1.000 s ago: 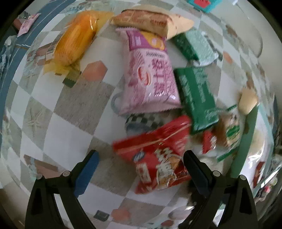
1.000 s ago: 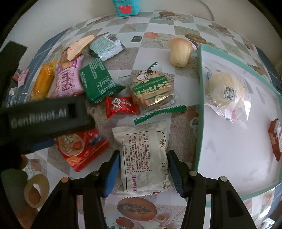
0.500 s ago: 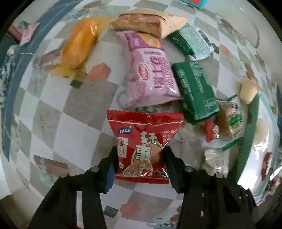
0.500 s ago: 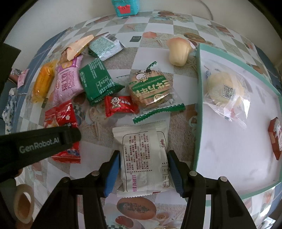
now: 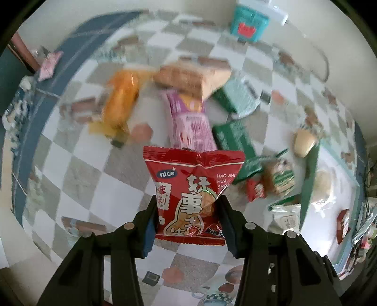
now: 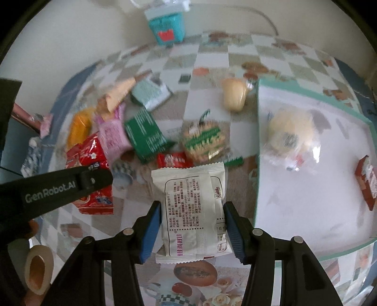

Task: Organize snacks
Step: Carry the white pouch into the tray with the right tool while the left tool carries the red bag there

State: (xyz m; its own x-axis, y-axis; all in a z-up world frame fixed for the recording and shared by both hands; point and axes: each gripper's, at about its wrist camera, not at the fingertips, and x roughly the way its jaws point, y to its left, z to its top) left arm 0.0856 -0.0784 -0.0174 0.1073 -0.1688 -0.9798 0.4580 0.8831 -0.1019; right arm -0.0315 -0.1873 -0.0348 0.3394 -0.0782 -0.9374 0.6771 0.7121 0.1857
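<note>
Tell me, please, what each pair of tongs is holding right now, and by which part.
The left tongs grip the red snack packet by its lower side edges. The right tongs grip the white packet by the sides of its lower half.

I read this as a home — a dining or living corner. The worktop [image 6: 212, 66] wears a checkered oilcloth printed with cakes and teacups, pushed against a plain cream wall [image 6: 82, 35]. A small teal toy-like box [image 6: 166, 24] sits at the far edge, a white cable [image 6: 264, 16] trailing beside it — household clutter, and a roll of tape [image 6: 37, 268] lies near left.
</note>
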